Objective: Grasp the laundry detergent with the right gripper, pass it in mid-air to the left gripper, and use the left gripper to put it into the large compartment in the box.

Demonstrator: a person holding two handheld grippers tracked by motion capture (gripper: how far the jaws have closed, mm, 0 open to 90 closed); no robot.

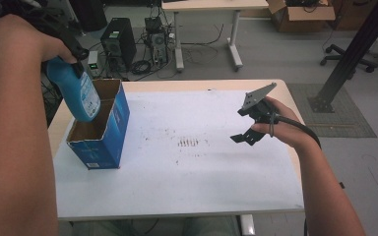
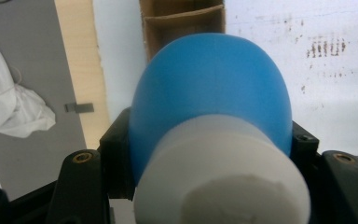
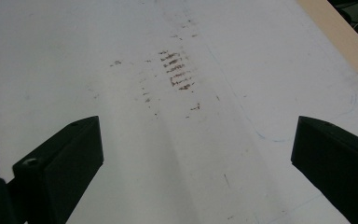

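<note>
A blue bottle [image 1: 78,91] with a white cap [image 2: 223,182] hangs bottom-down over the open top of a blue cardboard box [image 1: 106,130] at the table's left. My left gripper [image 1: 74,51] is shut on the bottle's upper part, its jaws pressing both sides of the blue body [image 2: 209,88]. The bottle's lower end reaches into the box's brown opening [image 2: 182,23]. At the right of the table my right gripper [image 1: 248,130] hovers open above the white sheet [image 3: 177,140], nothing between its jaws.
The white sheet [image 1: 187,162] covers most of the wooden table [image 1: 197,84] and bears brown smudges [image 1: 188,142] at its middle. Behind the table stand a computer tower [image 1: 119,42], cables, another table [image 1: 211,6] and a cardboard box [image 1: 300,14].
</note>
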